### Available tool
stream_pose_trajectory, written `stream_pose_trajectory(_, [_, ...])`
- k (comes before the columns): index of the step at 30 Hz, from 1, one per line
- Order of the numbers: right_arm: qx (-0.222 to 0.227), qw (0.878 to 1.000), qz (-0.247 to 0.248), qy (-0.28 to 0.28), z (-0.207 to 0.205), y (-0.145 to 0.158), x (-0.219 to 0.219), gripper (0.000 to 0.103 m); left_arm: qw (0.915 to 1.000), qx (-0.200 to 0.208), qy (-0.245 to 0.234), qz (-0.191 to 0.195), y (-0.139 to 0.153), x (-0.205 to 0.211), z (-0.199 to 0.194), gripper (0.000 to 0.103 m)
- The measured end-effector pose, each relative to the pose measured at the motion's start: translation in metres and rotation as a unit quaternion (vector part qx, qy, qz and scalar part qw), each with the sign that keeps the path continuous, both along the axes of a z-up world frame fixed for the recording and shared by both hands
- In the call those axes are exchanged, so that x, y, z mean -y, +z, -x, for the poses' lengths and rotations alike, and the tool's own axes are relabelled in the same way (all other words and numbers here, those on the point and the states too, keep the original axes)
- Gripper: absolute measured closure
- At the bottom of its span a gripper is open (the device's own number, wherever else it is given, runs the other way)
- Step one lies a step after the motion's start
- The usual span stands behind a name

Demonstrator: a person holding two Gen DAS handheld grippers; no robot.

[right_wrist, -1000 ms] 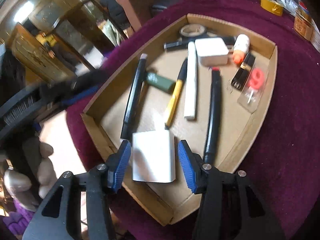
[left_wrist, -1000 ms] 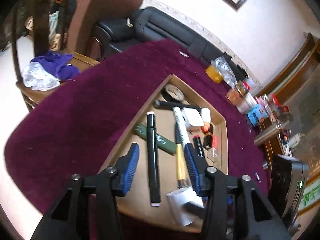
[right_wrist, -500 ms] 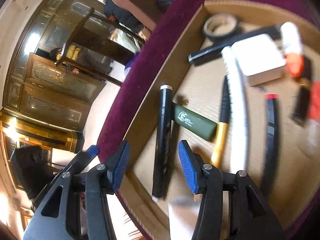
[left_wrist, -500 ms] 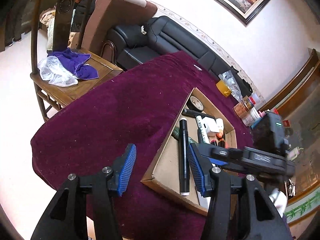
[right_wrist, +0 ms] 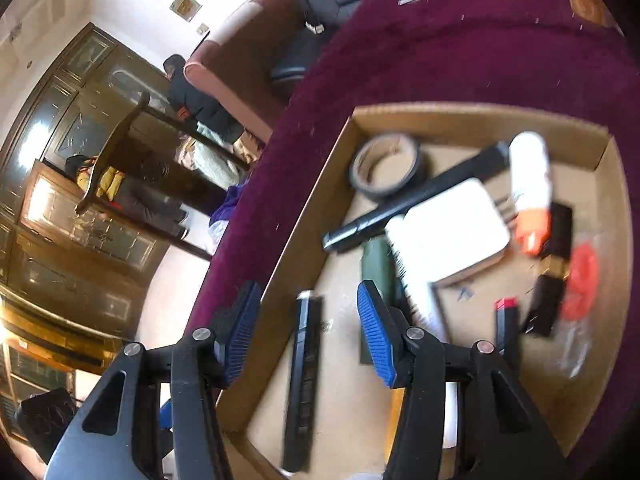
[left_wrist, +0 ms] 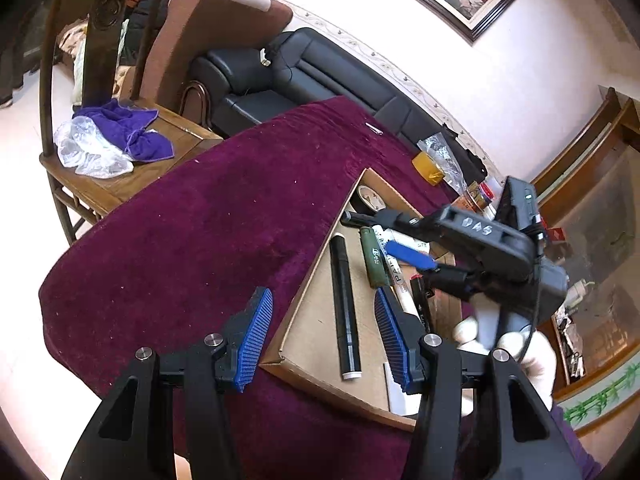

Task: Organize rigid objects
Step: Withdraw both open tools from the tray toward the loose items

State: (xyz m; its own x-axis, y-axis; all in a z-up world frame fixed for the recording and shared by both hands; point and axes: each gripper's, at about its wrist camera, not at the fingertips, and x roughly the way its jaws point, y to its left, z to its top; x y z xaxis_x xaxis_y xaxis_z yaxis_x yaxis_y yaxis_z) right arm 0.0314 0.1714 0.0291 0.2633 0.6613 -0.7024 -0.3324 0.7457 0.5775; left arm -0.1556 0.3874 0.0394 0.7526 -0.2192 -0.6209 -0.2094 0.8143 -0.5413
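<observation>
A shallow cardboard tray (left_wrist: pixel 308 276) lies on the purple tablecloth with several items in it. A long black marker (left_wrist: pixel 345 304) runs beside its left wall, next to a green lighter-like stick (left_wrist: pixel 372 258). My left gripper (left_wrist: pixel 324 340) stands open above the tray's near left corner, nothing between its pads. My right gripper (left_wrist: pixel 396 236) reaches in from the right over the tray. In the right wrist view this gripper (right_wrist: pixel 308 336) is open above the black marker (right_wrist: pixel 302 376), clear of it. Ahead lie a tape roll (right_wrist: pixel 384 168), a white box (right_wrist: pixel 452 232) and an orange-capped white tube (right_wrist: pixel 528 188).
The purple tablecloth (left_wrist: pixel 180 248) spreads left of the tray. A wooden side table (left_wrist: pixel 132 168) with a violet rag stands beyond the edge. Jars (left_wrist: pixel 476 196) and yellow tape (left_wrist: pixel 430 166) crowd the far side. A gloved hand (left_wrist: pixel 520 352) holds the right tool.
My left gripper pulled back from over the tray's middle to its near left corner. My right gripper left the white box at the near edge and swung left over the black marker.
</observation>
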Motion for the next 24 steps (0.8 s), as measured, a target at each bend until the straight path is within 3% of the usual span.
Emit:
stream_pose_trajectory(5, [0.007, 1.000, 0.004, -0.003, 0.005, 0.000, 0.017, 0.053, 1.0000, -0.003, 0.001, -0.007, 0.002, 0.002, 0.000, 0.056])
stream_pose_trajectory(10, [0.056, 0.998, 0.038, -0.008, 0.028, 0.010, 0.042, 0.053, 0.9990, -0.009, 0.006, -0.044, 0.011, 0.014, 0.001, 0.056])
stream_pose_trajectory(18, [0.097, 0.990, 0.056, -0.083, 0.061, 0.015, 0.148, 0.054, 0.9956, -0.017, -0.026, -0.089, 0.024, 0.060, 0.000, 0.053])
stream_pose_trajectory(24, [0.112, 0.972, 0.056, -0.197, 0.088, 0.023, 0.270, 0.054, 0.9904, -0.012, -0.075, -0.115, 0.036, 0.117, 0.004, 0.050])
